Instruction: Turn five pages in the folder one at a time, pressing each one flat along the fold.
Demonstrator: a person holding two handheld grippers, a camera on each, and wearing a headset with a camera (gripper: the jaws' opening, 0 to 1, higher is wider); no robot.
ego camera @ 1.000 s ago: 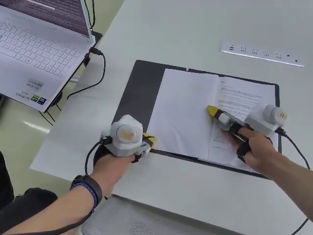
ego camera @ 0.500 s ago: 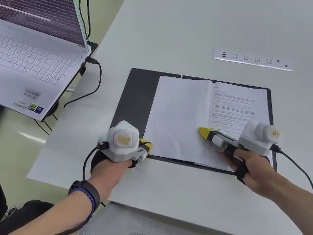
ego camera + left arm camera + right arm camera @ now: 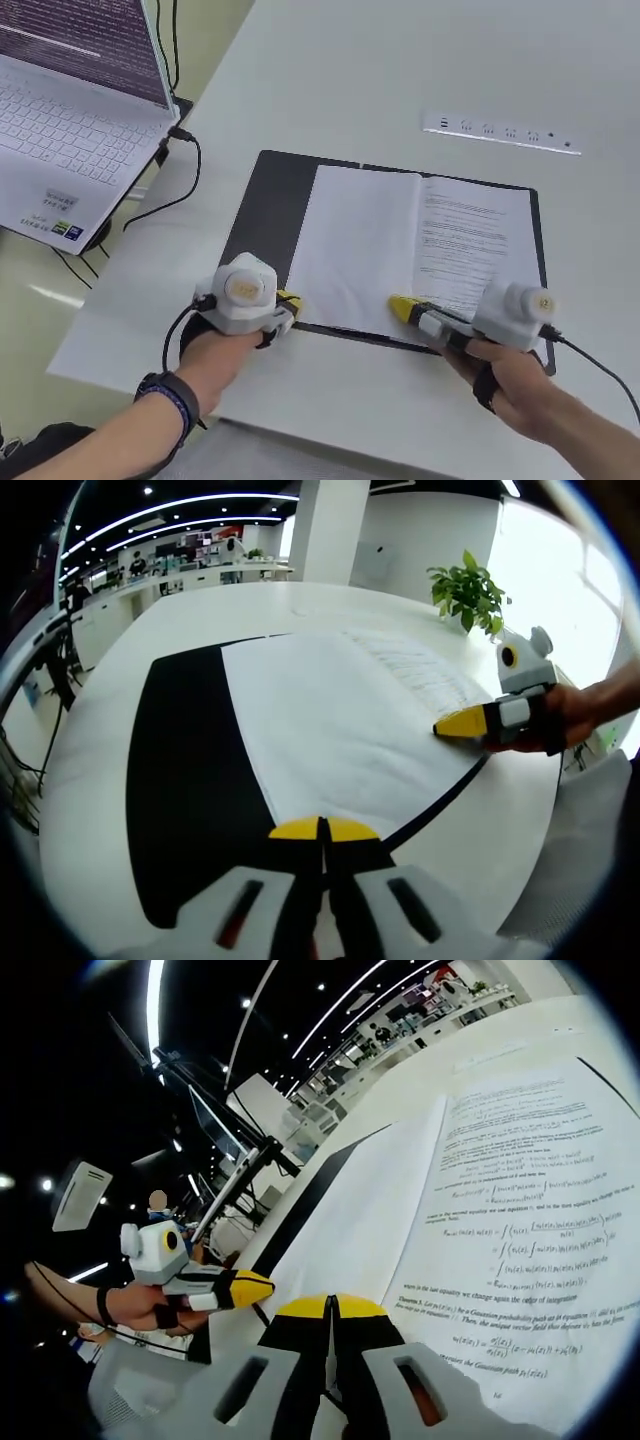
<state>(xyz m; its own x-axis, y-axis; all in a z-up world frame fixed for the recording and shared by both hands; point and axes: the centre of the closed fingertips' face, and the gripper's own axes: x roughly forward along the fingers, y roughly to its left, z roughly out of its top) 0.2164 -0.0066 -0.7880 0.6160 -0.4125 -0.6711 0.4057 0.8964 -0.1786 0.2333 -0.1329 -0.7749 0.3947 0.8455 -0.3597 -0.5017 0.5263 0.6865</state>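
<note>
White workbench top (image 3: 350,80) carries an open black folder (image 3: 265,200), with a white laptop (image 3: 60,120) far left and a white power strip (image 3: 500,135) beyond it. The folder lies flat: a blank white left page (image 3: 350,240) and a printed right page (image 3: 470,240) meet at a fold (image 3: 416,250) whose long axis runs near to far.

The right gripper (image 3: 400,308), its yellow tips pressed together on nothing, rests at the fold's near end, so the printed page lies just to its right. That makes it the nearer claw for the next lift. The left gripper (image 3: 288,300), also closed and empty, sits well apart at the cover's near left edge.

In the right gripper view the print shows formulas, and one line seems to begin "Theorem"; the laptop stickers are unreadable.
</note>
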